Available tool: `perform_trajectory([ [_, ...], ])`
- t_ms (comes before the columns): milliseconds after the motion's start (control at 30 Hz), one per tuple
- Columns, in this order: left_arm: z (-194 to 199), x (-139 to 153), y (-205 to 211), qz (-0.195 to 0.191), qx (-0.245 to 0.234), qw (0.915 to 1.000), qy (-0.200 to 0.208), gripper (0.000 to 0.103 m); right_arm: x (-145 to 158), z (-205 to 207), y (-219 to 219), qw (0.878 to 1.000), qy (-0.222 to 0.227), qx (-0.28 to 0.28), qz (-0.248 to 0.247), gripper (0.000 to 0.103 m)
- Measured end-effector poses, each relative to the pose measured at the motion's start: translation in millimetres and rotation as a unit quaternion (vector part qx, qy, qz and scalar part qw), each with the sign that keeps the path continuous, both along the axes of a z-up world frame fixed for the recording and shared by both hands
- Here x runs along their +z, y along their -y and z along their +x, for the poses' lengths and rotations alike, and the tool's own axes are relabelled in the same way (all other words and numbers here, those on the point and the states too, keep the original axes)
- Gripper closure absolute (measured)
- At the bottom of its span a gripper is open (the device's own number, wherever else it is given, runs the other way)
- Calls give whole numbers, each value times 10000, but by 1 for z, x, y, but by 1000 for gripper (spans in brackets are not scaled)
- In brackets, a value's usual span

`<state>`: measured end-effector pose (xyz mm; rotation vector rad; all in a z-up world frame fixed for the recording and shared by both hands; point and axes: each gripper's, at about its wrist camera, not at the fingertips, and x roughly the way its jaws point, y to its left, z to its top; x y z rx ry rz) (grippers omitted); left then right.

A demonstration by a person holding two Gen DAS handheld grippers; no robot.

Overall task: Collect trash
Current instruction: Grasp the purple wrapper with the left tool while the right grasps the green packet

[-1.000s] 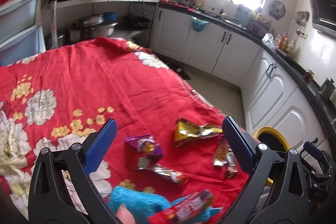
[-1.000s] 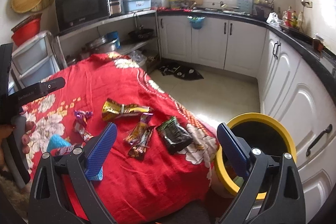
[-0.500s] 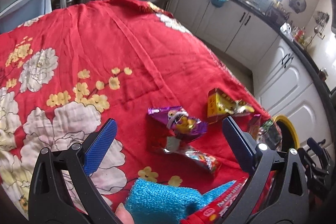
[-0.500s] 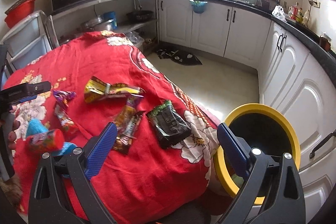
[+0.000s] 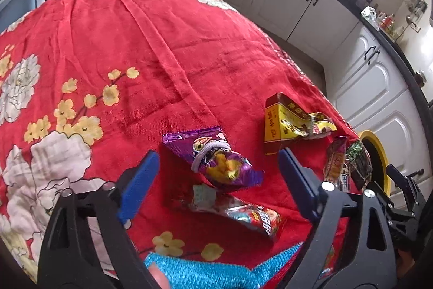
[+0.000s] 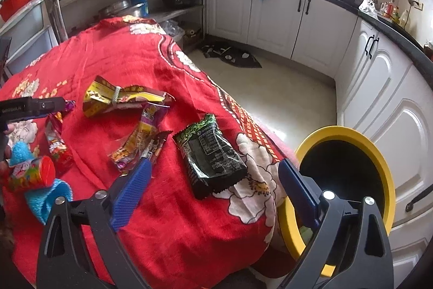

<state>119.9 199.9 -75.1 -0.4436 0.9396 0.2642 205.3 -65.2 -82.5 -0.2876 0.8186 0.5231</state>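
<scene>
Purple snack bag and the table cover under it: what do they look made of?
Purple snack bag: seems a thin metallised plastic film, glossy, going by the sharp creases and bright glints; a pale elastic band cinches its middle. Table cover: looks like soft woven cloth, matte, red with printed flowers, lying in loose folds and soft wrinkles. The exact fibre cannot be told.

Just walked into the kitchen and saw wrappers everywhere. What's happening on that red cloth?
A person is clearing snack trash with a gripper in each hand. The left gripper hangs open over a purple wrapper, its fingers just closing in without gripping yet. The right gripper is open above a dark green packet. Nothing is held, and the yellow bin waits beside the table.
</scene>
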Motion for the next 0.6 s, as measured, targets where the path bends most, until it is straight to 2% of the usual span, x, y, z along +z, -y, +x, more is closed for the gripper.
perform_trajectory([
  [300,3,-11,-12,-188,148,9996,-127,54,-26,20,-18,9981,-242,276,-505,47],
  [367,2,-12,-14,-221,158,9996,-95,61,-30,21,-19,9980,-278,293,-491,50],
  [433,1,-11,-16,-252,170,9995,-56,78,-31,23,-17,9982,-298,284,-434,56],
  [467,1,-12,-18,-282,177,9994,-35,79,-32,24,-16,9983,-319,277,-394,58],
  [500,0,-12,-18,-302,180,9994,-22,85,-32,25,-14,9985,-342,268,-340,61],
  [600,-3,-10,-19,-375,149,9992,45,87,-31,26,-7,9988,-416,215,-168,67],
])
